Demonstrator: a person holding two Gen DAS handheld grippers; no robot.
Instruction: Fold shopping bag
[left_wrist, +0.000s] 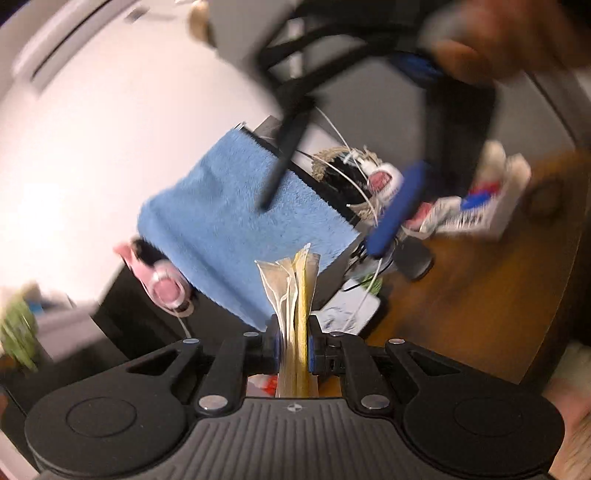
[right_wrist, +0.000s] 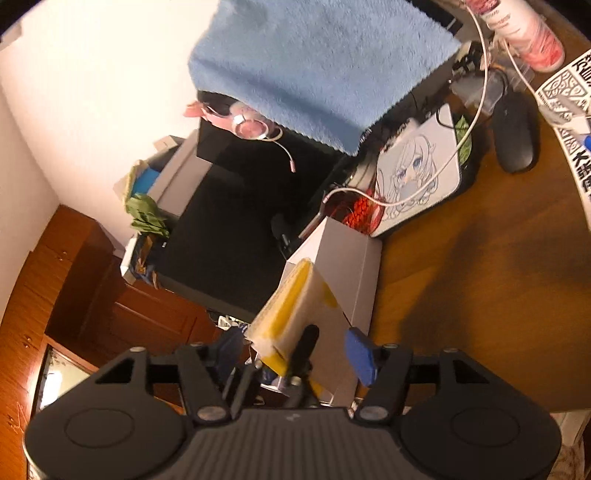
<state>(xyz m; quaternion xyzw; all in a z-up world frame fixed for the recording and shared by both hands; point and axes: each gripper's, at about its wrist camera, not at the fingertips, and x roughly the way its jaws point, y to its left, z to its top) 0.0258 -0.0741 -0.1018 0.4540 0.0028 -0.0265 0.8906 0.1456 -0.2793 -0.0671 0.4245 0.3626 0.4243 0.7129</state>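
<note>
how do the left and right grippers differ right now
The left gripper is shut on the folded bag; the right gripper stands open, its blue pads apart. The left holds the bag upright between its pads; the right holds nothing. Both share black frames.

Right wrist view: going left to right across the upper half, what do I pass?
Green cloth → pink headset → illustrated case with the cartoon face → black mouse → printed paper at the right edge.
</note>
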